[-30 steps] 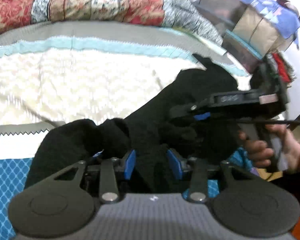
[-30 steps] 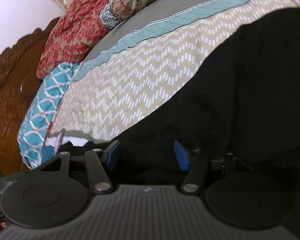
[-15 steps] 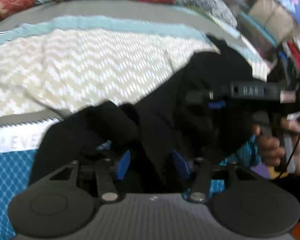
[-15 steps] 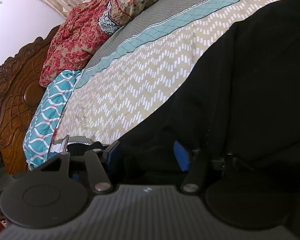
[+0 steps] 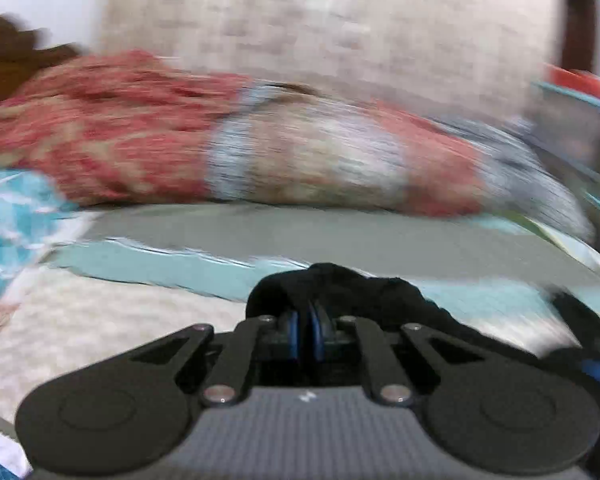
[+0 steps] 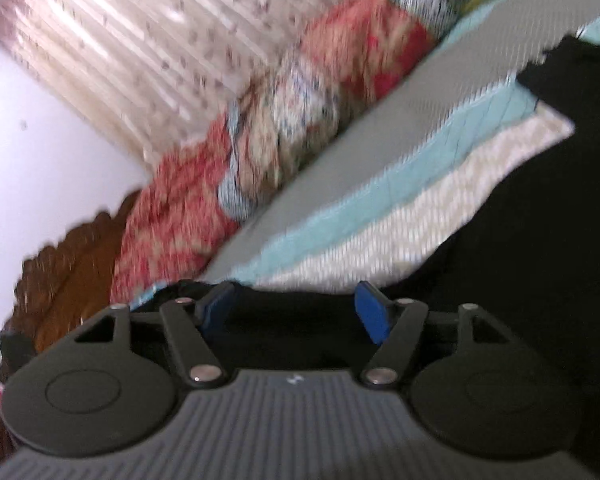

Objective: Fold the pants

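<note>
The black pants bunch around my left gripper, whose blue pads are shut on a fold of the cloth, lifted above the bed. In the right wrist view the pants spread as a large black mass across the right side and lie between the pads. My right gripper stands open, with black cloth between its blue pads but no grip. Both views are blurred by motion.
The bed cover has cream zigzag, teal and grey bands. A red floral quilt lies along the far side, and it also shows in the right wrist view. A carved wooden headboard and a curtain stand behind.
My left gripper has closed on the pants and swung upward, so the view now faces the quilt and curtain. My right gripper has tilted up too and stays open.
</note>
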`<state>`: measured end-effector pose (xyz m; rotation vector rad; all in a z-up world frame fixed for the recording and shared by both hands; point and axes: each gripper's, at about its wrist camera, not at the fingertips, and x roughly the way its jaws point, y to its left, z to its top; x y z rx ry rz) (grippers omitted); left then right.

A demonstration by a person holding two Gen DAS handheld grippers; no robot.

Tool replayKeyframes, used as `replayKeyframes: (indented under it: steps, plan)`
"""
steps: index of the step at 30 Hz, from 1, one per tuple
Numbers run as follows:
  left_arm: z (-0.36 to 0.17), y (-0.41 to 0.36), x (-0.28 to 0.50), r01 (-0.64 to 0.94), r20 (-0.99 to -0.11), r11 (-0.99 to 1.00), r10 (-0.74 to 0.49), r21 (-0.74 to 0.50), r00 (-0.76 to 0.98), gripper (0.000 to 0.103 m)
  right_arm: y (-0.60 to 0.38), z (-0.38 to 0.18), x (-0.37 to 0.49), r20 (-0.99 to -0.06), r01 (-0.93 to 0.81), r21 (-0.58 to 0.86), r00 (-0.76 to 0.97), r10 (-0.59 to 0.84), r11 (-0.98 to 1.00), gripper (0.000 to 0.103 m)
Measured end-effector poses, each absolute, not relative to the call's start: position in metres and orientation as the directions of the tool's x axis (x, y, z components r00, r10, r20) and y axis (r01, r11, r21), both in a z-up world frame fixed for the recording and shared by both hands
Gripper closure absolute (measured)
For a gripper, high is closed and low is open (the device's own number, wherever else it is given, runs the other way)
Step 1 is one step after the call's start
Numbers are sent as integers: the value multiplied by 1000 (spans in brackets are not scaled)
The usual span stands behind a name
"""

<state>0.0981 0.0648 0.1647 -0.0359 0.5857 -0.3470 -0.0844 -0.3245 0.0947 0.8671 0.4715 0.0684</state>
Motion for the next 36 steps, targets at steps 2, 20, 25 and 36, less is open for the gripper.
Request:
replayKeyframes:
  steps: [2, 20, 25, 36]
  plan:
    - [140, 73, 130, 181, -570, 972, -236, -154, 787, 96, -326, 89, -83, -397, 155, 737, 887, 237, 657, 32]
    - [91, 117, 131, -16, -607, 963, -156, -268, 779, 96, -502, 102, -93, -544, 609, 359, 752, -372, 707, 33]
    - [94, 154, 110, -169, -592, 905, -106, -390, 799, 96, -582, 81, -67, -616, 719, 407, 672, -411, 563, 33]
    - [89, 139, 106, -159, -648, 944, -71, -289, 758, 96, -590, 35, 49, -776, 732, 213, 529, -343, 647, 85]
